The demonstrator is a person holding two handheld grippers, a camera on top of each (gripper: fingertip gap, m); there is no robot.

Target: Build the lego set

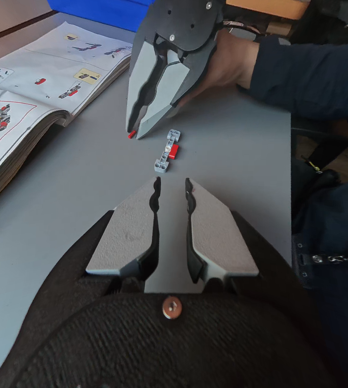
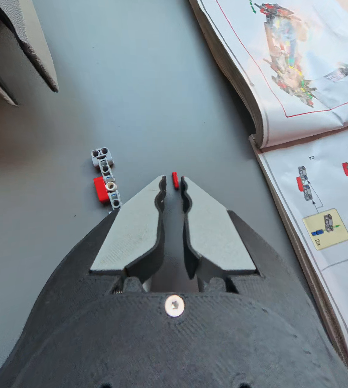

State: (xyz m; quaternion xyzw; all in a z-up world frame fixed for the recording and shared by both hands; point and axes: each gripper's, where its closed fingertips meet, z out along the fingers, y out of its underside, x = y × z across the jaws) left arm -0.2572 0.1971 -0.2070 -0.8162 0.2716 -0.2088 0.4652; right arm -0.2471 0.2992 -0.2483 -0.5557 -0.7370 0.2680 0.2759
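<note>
A small red pin [image 2: 175, 180] lies on the grey table [image 2: 147, 84]. My right gripper [image 2: 173, 178] points down at it with its fingertips on either side. A gap shows between the left pad and the pin, so the gripper is open and not gripping it. The left wrist view shows the same pin [image 1: 131, 134] at the right gripper's tips [image 1: 134, 135]. A grey beam assembly with a red block and a white bush [image 1: 167, 151] lies just ahead of my left gripper [image 1: 172, 180], which is open and empty. The assembly also shows left of the right gripper [image 2: 106, 178].
An open instruction book [image 1: 22, 94] lies to the left, and it shows on the right in the right wrist view [image 2: 305, 84]. A blue bin [image 1: 106, 12] stands at the back. A person's hand and dark sleeve [image 1: 294, 73] hold the right gripper. The table's edge [image 1: 290, 168] runs along the right. The tips of one gripper are about 12 cm away from the tips of the other.
</note>
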